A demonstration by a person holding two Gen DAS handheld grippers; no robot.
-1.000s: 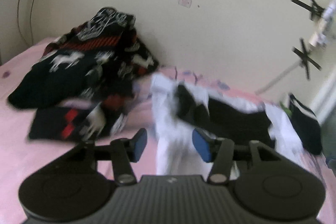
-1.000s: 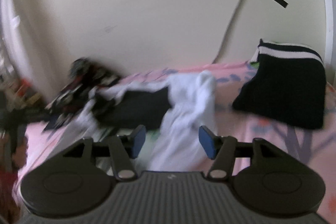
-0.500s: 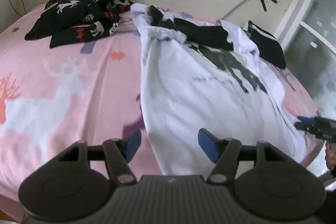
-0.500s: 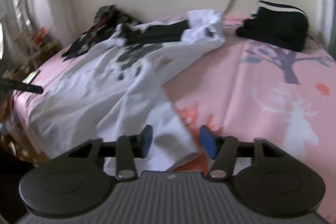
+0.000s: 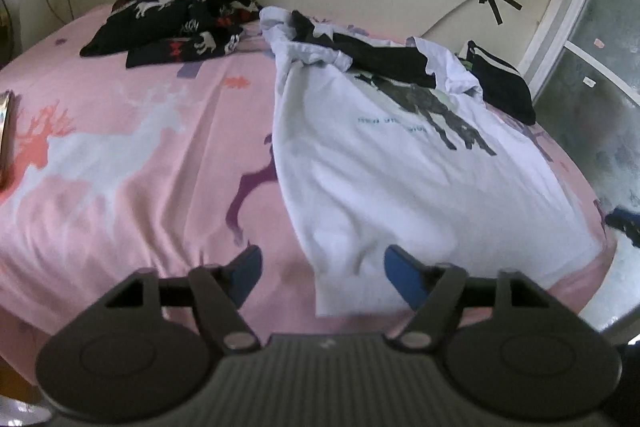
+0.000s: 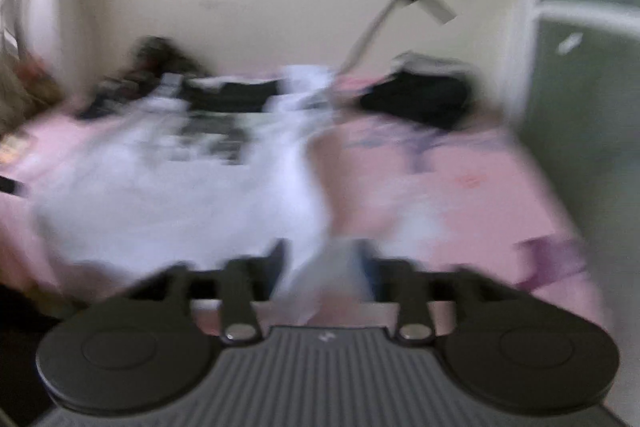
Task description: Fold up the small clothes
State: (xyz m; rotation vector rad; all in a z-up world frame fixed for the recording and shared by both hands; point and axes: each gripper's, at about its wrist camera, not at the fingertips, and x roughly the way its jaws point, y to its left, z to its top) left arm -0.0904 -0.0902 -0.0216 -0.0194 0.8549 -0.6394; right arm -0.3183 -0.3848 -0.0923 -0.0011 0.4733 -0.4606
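Lying spread across the right half of the pink bed sheet point(image 5: 120, 163), the white T-shirt point(image 5: 400, 187) shows its dark printed figure face up, its hem at the near edge and its collar end far back under a black garment point(image 5: 384, 59). The left gripper point(image 5: 322, 273) hovers over the shirt's near left corner, jaws wide and opening, the cloth between the blue pads point(image 5: 404, 277) but not pinched. In the blurred right wrist view, the right gripper point(image 6: 324, 267) has white cloth between its opening jaws; whether it grips cannot be told. A patterned dark sweater point(image 5: 180, 15) lies heaped far left.
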